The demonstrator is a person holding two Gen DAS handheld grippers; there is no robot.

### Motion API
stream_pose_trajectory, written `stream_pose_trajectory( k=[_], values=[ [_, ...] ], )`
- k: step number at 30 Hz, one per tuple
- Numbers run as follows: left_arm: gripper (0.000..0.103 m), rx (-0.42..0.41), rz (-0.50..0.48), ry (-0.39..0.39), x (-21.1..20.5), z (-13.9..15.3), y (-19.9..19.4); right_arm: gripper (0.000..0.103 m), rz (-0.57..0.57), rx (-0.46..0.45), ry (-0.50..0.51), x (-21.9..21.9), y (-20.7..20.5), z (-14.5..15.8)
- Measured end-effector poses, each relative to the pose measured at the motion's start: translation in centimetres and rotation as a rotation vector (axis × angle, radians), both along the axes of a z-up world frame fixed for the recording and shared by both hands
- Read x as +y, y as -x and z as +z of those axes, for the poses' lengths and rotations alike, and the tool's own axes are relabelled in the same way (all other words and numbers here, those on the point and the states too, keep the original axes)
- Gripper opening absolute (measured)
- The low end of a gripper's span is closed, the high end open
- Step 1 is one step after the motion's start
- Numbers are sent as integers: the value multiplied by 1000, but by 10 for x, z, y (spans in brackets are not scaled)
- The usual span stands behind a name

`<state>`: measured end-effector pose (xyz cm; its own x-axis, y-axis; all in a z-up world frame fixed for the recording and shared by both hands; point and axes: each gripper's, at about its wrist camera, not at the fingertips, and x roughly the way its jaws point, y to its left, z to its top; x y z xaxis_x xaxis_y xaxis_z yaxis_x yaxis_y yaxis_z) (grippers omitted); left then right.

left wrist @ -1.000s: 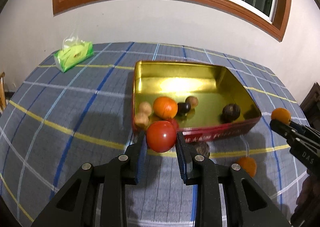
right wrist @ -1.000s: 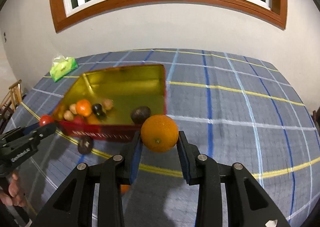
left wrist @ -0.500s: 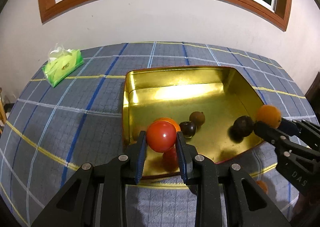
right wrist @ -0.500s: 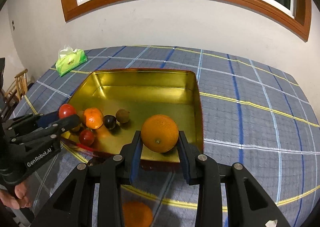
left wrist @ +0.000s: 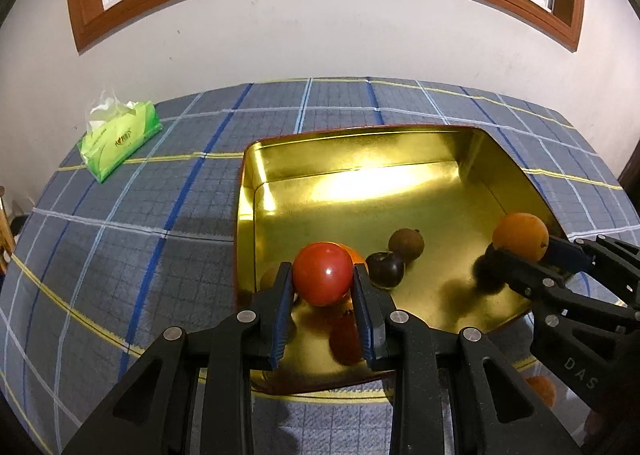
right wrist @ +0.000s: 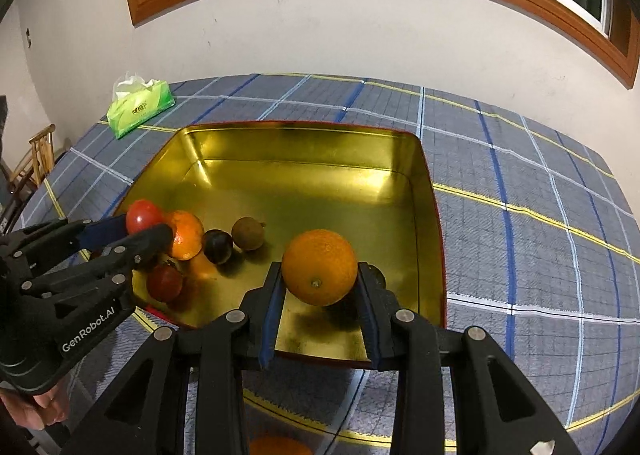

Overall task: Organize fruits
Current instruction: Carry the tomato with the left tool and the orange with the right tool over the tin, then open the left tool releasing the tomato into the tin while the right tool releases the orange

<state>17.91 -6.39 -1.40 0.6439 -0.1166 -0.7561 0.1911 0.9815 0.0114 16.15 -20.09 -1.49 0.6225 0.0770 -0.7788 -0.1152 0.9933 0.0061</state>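
- The red tomato (left wrist: 323, 273) is pinched between the left tongs (left wrist: 322, 287), held up over the near-left part of the gold tin (left wrist: 360, 163).
- The big orange (right wrist: 319, 267) is squeezed in the right tongs (right wrist: 320, 295), hanging over the tin's near-right side.
- Down on the tin floor: a smaller orange (right wrist: 185, 235) right beside the tomato, a dark plum-looking fruit (right wrist: 218, 246) touching it, a brown round one (right wrist: 248, 233) just next to that, plus a red fruit (right wrist: 165, 282) near the front wall.
- Something dark sits behind the big orange, can't tell what.
- Another orange (right wrist: 276, 445) lies on the plaid bench (right wrist: 520, 215) outside the tin, at the near edge.
- Green tissue pack (left wrist: 120, 139) sits way off at the far-left corner.
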Motion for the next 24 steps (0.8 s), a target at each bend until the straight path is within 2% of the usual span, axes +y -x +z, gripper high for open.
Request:
stream_pose_trajectory(
  k=[17,21,24],
  values=[
    [31,-4,0,-13,-1,-2,1,33,-2,0,0,0,-2,-4],
    [38,11,-8,-8,-2,-4,0,35,-7,-4,-3,0,0,-3],
    [44,10,-10,-5,-3,-5,1,42,-4,-19,0,1,2,1]
  ],
)
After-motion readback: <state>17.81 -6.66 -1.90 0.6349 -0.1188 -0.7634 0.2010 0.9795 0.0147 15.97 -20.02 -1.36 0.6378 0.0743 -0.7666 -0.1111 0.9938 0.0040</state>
